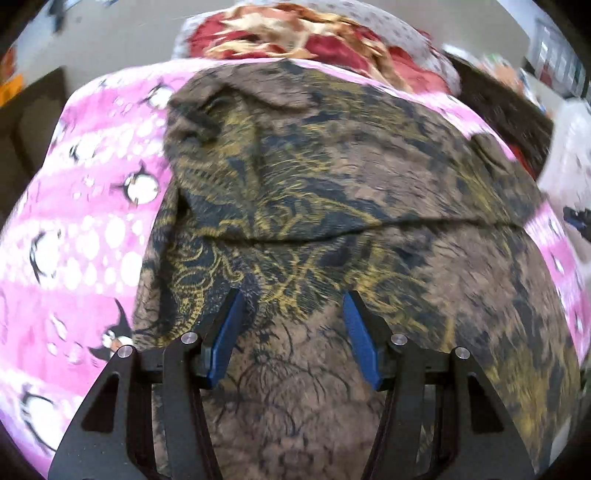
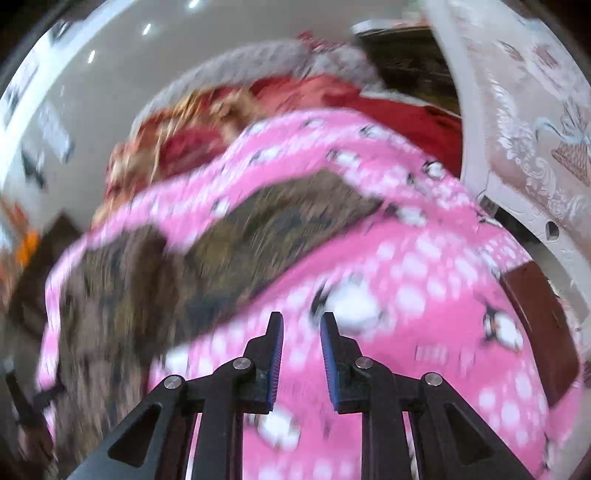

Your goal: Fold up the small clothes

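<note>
A brown garment (image 1: 332,192) with black and yellow print lies spread on a pink penguin-print blanket (image 1: 81,236). One flap is folded over, its edge crossing the middle of the left wrist view. My left gripper (image 1: 293,299) hovers open over the near part of the cloth, with nothing between its blue pads. In the blurred right wrist view the same garment (image 2: 229,243) lies to the left. My right gripper (image 2: 302,319) is over the pink blanket (image 2: 424,302) beside it, jaws a narrow gap apart and empty.
A red and cream floral cover (image 1: 295,33) lies beyond the blanket. A pale ornate headboard (image 2: 528,122) curves along the right of the right wrist view, with a dark brown surface (image 2: 543,325) below it. Light floor (image 2: 110,74) shows at the far left.
</note>
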`<state>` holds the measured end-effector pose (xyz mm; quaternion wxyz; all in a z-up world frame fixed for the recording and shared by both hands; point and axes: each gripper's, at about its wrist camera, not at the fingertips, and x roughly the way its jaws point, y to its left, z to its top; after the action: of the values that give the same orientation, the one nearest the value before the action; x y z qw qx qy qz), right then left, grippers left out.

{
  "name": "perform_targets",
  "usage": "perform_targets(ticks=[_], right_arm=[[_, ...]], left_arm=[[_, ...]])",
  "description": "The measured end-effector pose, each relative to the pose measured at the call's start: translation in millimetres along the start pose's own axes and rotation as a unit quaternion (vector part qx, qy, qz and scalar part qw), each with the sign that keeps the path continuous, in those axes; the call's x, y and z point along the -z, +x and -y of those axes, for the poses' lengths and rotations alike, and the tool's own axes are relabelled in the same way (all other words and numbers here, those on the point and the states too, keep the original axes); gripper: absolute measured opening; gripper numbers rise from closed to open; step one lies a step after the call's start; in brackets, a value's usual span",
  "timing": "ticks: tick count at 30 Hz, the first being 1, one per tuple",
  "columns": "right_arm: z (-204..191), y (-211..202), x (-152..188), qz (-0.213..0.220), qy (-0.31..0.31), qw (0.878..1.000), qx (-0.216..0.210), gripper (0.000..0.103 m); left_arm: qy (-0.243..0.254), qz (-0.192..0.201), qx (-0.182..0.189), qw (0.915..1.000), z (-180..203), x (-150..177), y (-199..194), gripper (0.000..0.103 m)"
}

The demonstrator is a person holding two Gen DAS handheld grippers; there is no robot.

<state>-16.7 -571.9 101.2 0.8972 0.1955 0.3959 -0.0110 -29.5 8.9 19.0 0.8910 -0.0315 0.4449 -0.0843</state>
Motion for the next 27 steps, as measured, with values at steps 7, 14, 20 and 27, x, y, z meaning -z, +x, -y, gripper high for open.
perform_targets(ticks=[7, 14, 20, 27], right_arm=[[41, 50, -32, 0.007, 0.105, 0.994, 0.009, 0.026], [68, 58, -33, 0.049, 0.191, 0.979, -0.054, 0.028], [81, 59, -32, 0.063, 0.241, 0.965, -0.08, 0.031], [73, 74, -47, 0.04, 0.202, 0.977, -0.053, 0.017]], left_arm=[[0.01, 0.03, -0.009, 0.9995, 4, 8, -2, 0.066], [0.006, 0.029, -0.007, 0.9995, 4, 8, 1, 0.067], [0.009, 0.029, -0.011, 0.9995, 3, 9, 1, 0.067], [0.009, 0.029, -0.012, 0.9995, 4, 8, 2, 0.068]])
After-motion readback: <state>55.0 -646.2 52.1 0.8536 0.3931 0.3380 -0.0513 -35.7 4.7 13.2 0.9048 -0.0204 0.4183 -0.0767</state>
